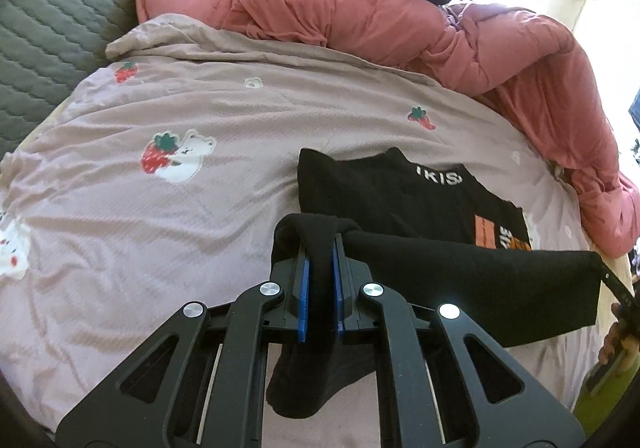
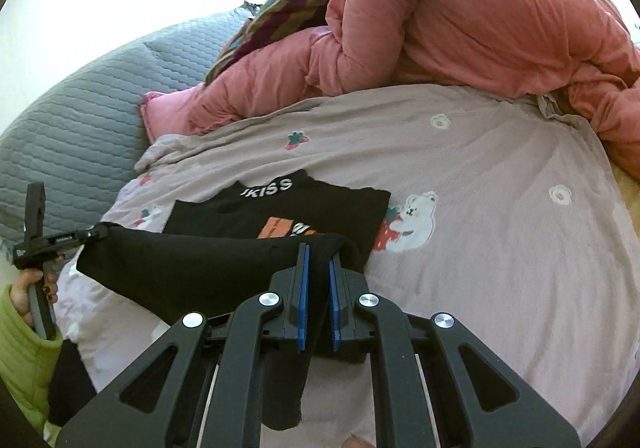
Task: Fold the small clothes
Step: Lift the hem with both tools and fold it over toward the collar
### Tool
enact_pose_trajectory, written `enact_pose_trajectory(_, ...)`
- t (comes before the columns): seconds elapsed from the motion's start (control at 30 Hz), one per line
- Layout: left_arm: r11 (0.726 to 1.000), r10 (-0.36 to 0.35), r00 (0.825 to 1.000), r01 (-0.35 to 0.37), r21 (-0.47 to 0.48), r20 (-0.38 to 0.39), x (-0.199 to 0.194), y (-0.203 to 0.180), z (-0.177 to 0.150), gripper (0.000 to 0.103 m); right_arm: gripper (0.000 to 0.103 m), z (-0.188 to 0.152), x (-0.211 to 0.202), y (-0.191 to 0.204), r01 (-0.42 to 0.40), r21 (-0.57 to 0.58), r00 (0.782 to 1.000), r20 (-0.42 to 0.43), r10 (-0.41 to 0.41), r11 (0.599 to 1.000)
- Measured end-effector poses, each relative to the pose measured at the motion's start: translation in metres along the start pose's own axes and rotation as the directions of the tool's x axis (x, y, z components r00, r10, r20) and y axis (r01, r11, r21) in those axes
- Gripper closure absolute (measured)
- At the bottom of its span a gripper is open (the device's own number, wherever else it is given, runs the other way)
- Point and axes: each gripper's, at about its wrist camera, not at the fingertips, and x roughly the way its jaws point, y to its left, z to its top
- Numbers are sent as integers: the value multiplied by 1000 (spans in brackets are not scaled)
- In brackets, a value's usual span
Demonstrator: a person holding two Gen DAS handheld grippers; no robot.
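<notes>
Pale mauve bedsheet with strawberry-bear prints (image 1: 160,208) lies beyond both sets of fingers. On it, a black printed T-shirt (image 1: 384,196), near hem lifted. Left gripper (image 1: 319,248) and right gripper (image 2: 318,254) each pinch a hem corner, cloth taut between them. Judged mid-fold: next carry the hem forward to the collar, level. Orange print partly covered; the hanging cloth's lower end is cut off.

Black printed shirt (image 1: 384,204) lies on the bed, lower hem lifted taut
</notes>
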Motion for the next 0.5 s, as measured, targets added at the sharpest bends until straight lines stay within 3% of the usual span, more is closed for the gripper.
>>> enact_pose_trajectory(0.2, 1000, 4, 1000, -4, -17, -12, 34, 4, 14, 99, 95, 10, 34, -11, 51, 11, 998, -29, -50, 999)
enact_pose_trajectory(0.4, 999, -12, 998, 9, -42, -55, 66, 14, 6, 98, 94, 4, 70, -23, 96, 51, 991, -99, -91, 994)
enact_pose_trajectory(0.47, 998, -39, 998, 36, -60, -51, 67, 18, 3, 90, 92, 1, 75, -25, 102, 64, 989, -111, -95, 993)
enact_pose_trajectory(0.5, 996, -63, 997, 60, -69, -43, 65, 20, 2, 81, 89, -1, 75, -26, 104, 68, 989, -113, -95, 992)
